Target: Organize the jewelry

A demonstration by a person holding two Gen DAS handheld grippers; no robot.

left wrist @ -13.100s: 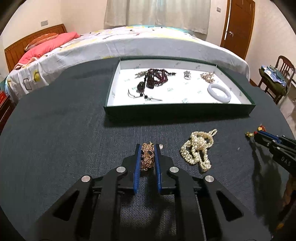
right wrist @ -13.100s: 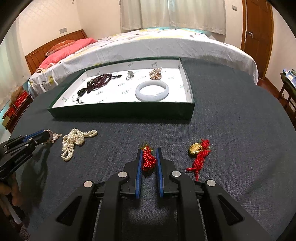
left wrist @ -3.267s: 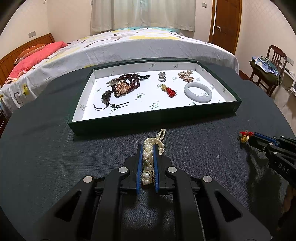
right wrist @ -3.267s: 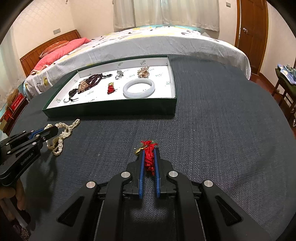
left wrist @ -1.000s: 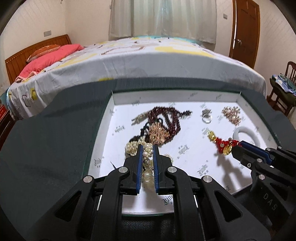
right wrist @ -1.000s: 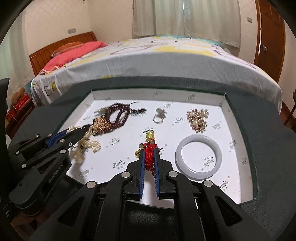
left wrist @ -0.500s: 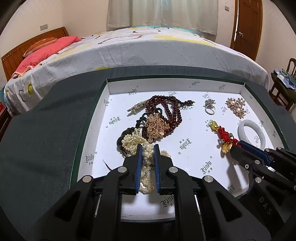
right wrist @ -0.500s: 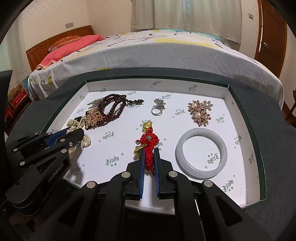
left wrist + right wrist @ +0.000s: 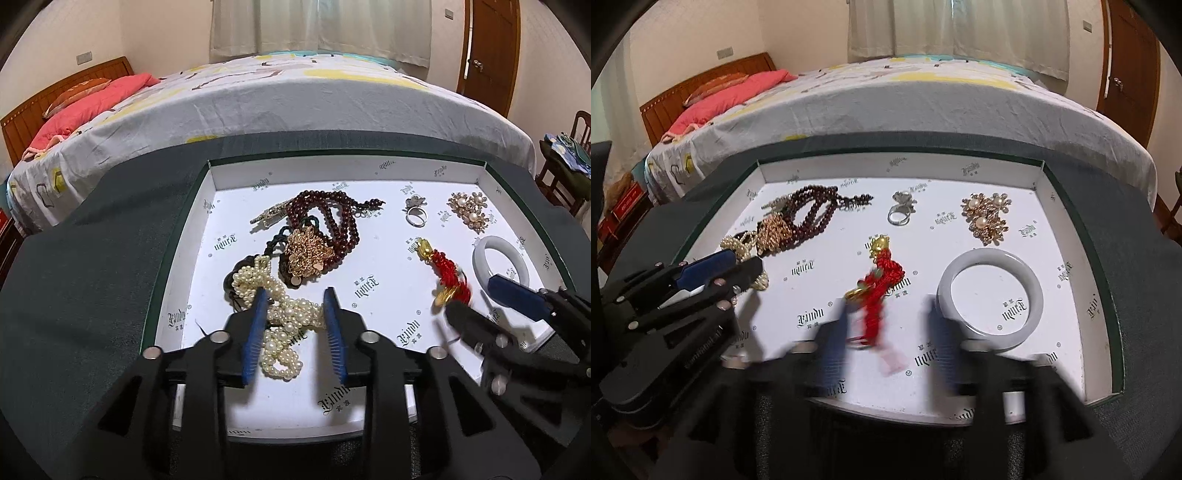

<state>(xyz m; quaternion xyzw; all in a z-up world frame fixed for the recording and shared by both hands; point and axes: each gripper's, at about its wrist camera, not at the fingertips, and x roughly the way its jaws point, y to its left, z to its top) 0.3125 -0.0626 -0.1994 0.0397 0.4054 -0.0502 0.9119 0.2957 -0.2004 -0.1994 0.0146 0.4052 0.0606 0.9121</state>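
Note:
The white-lined green tray (image 9: 369,168) holds the jewelry. My left gripper (image 9: 295,299) is open over the tray's near left part, and the pearl necklace (image 9: 282,325) lies loose between its fingers. My right gripper (image 9: 886,314) is open and blurred, with the red tassel charm (image 9: 879,288) lying on the tray floor between its fingers. The right gripper also shows in the left wrist view (image 9: 476,299), and the charm (image 9: 448,277) lies just ahead of it. The left gripper shows in the right wrist view (image 9: 742,262) at the left.
In the tray lie a dark red bead strand (image 9: 332,221), a gold brooch (image 9: 308,254), a silver ring (image 9: 415,216), a pearl-and-gold brooch (image 9: 469,210) and a white bangle (image 9: 990,299). The tray rests on a dark round table (image 9: 74,295). A bed (image 9: 295,92) stands behind.
Both grippers have opened. The pearl necklace and the red tassel charm, held half a second ago, now lie released on the tray floor.

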